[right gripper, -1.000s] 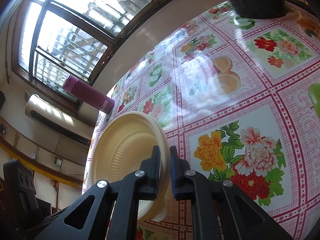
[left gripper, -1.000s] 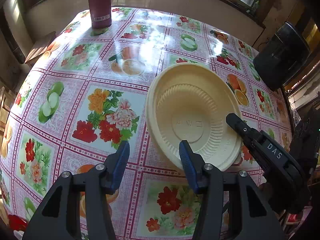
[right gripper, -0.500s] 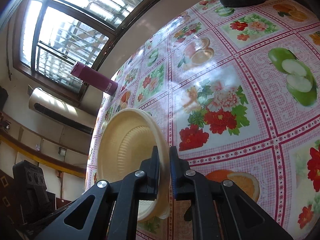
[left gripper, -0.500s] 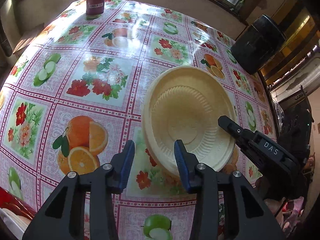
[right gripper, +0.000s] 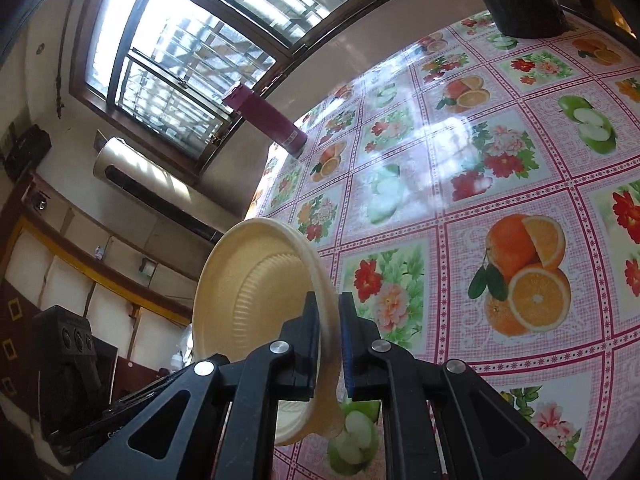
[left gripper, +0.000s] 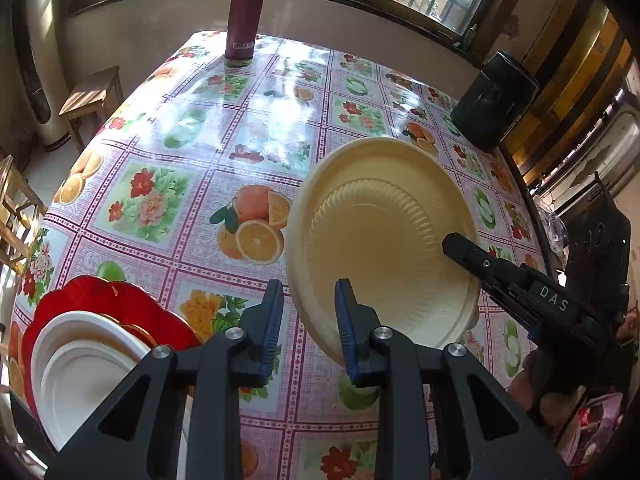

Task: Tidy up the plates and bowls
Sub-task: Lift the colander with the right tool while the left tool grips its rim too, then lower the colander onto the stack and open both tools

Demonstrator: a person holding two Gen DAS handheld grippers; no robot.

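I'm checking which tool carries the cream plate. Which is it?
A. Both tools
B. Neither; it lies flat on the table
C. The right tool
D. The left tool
C: the right tool pinches the rim of the cream plate, tilted off the table; nothing sits between the left tool's closing jaws.

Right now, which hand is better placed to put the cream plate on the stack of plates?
The right. Its tongs are shut on the cream plate rim and carry it tilted. The left tongs are closing with nothing between them, nearer the stack.
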